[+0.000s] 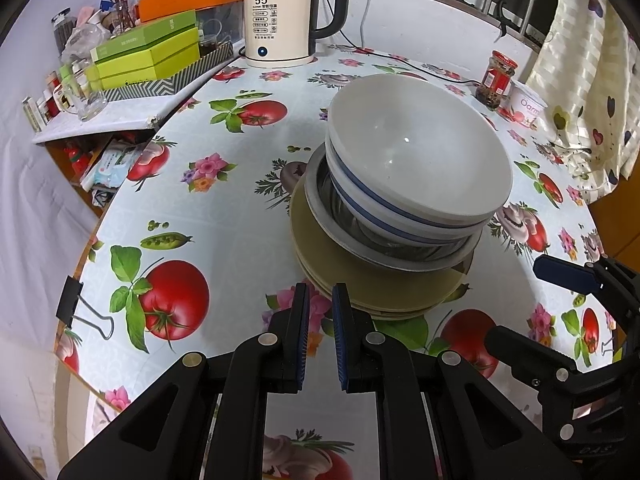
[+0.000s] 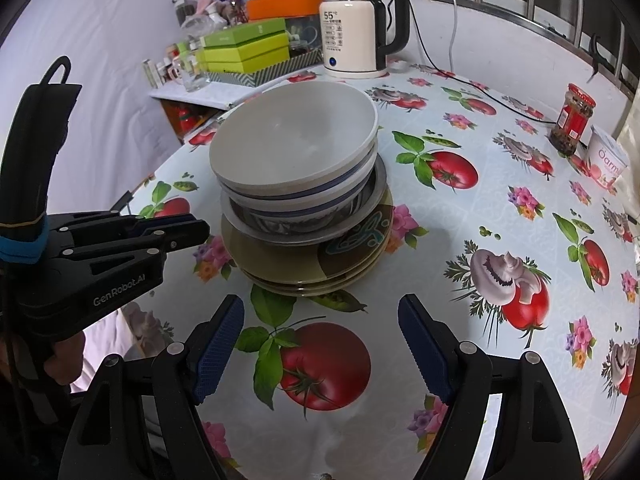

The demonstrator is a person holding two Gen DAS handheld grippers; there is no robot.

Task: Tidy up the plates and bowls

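The tilted stack (image 2: 300, 208) of bowls on plates is sitting mid-desk (image 2: 500, 208), the left gripper (image 1: 320, 304) is holding its fingers nearly shut on nothing, the right gripper (image 2: 320, 344) is gaping empty, and a nudge risks toppling the leaning bowls.

Stacked dishes on the flowered table

The stack of plates and bowls (image 1: 400, 208) stands mid-table: white bowls (image 1: 416, 156) in a steel bowl (image 1: 384, 248) on olive plates (image 1: 360, 280). Just before the stack, the left gripper (image 1: 320, 300) hovers, jaws narrowly apart and empty. Behind the stack stands a kettle (image 1: 280, 20); to the stack's right, a red-labelled jar (image 1: 496, 80) and part of the right gripper (image 1: 568, 276)
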